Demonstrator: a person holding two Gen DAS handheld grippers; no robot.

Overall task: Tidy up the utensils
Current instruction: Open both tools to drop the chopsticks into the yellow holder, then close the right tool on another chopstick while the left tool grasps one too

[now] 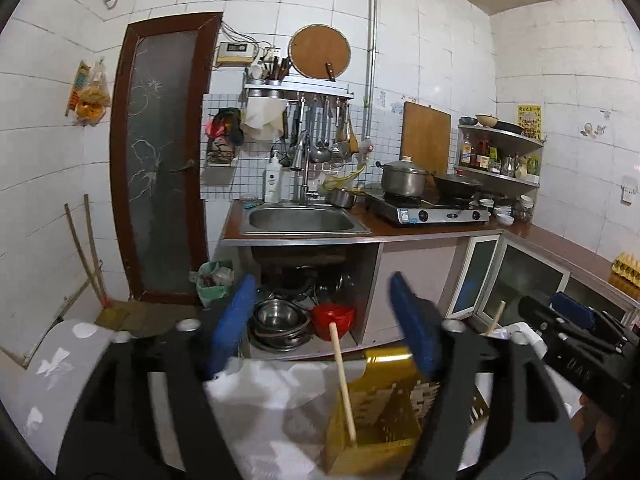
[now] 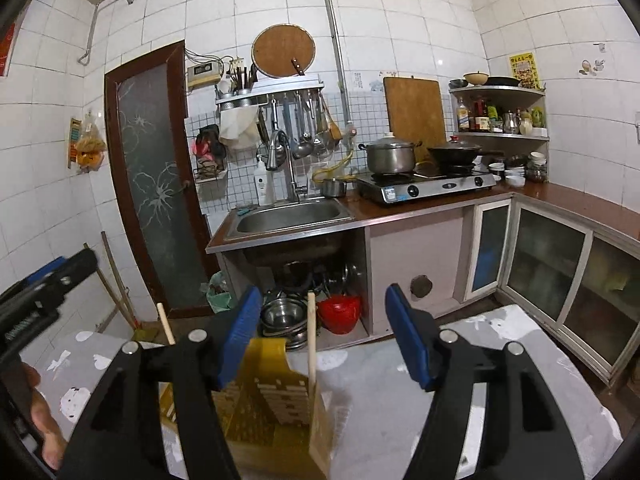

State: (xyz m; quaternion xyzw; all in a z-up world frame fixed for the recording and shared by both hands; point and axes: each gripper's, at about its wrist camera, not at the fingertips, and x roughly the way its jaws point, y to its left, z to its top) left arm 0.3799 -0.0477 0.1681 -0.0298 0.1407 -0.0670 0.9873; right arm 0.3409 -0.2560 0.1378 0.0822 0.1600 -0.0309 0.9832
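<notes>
Two thin pale wooden sticks [image 2: 311, 340] stand in one perforated yellow utensil holder [image 2: 276, 408]; two black tongs with blue pads, the left tongs [image 1: 322, 320] and the right tongs [image 2: 324, 332], are in view. Behind them are one steel sink [image 2: 292, 216], one lidded steel pot [image 2: 390, 154], one black wok [image 2: 456, 152] and two wooden cutting boards, one round [image 2: 282, 52], one rectangular [image 2: 414, 106].

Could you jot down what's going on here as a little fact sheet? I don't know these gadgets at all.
Place: home kitchen with sink and stove
Left gripper: jaws open, empty
Right gripper: jaws open, empty
Yellow holder: on the near table, below both grippers
Wooden sticks: one stands in the holder, another rises left of it
Under sink: steel bowls, red pot
</notes>
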